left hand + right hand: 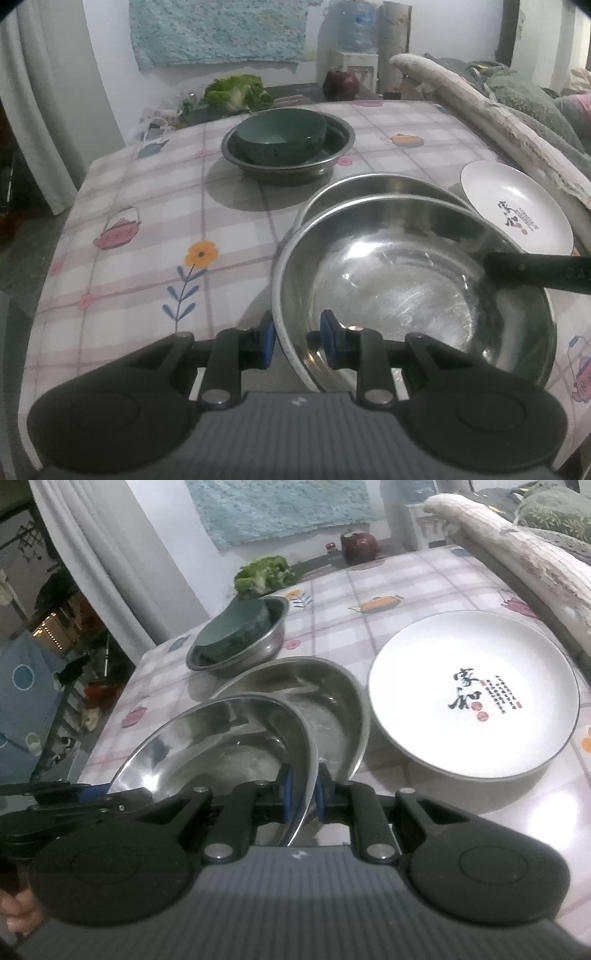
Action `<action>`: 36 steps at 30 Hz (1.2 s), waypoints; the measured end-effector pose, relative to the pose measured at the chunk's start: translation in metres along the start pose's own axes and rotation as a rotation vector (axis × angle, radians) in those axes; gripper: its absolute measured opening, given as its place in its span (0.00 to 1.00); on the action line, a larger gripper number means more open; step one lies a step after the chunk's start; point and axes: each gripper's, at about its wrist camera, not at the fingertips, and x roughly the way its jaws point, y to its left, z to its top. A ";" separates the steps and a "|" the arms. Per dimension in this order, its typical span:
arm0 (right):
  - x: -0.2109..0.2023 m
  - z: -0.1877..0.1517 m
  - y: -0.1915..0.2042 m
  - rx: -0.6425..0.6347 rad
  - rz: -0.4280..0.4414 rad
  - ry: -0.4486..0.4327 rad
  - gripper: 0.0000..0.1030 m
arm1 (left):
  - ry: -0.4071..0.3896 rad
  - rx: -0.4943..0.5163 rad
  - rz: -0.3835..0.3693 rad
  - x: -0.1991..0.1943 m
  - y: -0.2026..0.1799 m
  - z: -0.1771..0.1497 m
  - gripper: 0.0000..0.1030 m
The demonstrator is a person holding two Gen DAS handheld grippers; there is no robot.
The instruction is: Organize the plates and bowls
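Observation:
A large steel plate (pixel 391 291) (pixel 229 746) hangs between both grippers over the checked tablecloth (pixel 147 221). My left gripper (pixel 297 341) is shut on its near-left rim, and my right gripper (pixel 303 794) is shut on the opposite rim. The right gripper's finger (pixel 535 271) shows at the plate's far right edge. The held plate overlaps a second steel plate (pixel 369 184) (pixel 325 701) lying behind it. Beside that lies a white plate (pixel 517 206) (pixel 472 694) with black characters. Farther back, a green bowl (pixel 280 133) (pixel 229 627) sits inside a steel bowl (pixel 332 147) (pixel 273 635).
A leafy green vegetable (pixel 236 90) and a dark red round object (pixel 340 85) lie at the table's far edge. A rolled white mat (pixel 480 118) (pixel 517 554) runs along the right side. The table drops off on the left, near a curtain (pixel 48 110).

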 end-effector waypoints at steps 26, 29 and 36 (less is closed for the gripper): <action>0.022 0.023 -0.018 0.055 0.041 0.031 0.34 | 0.007 0.030 -0.010 0.029 -0.004 0.025 0.35; 0.017 0.022 -0.016 0.056 0.044 0.025 0.38 | 0.009 0.014 -0.019 0.030 -0.001 0.026 0.36; 0.003 0.008 -0.025 0.142 0.025 0.009 0.39 | 0.031 -0.036 -0.062 0.041 0.010 0.029 0.36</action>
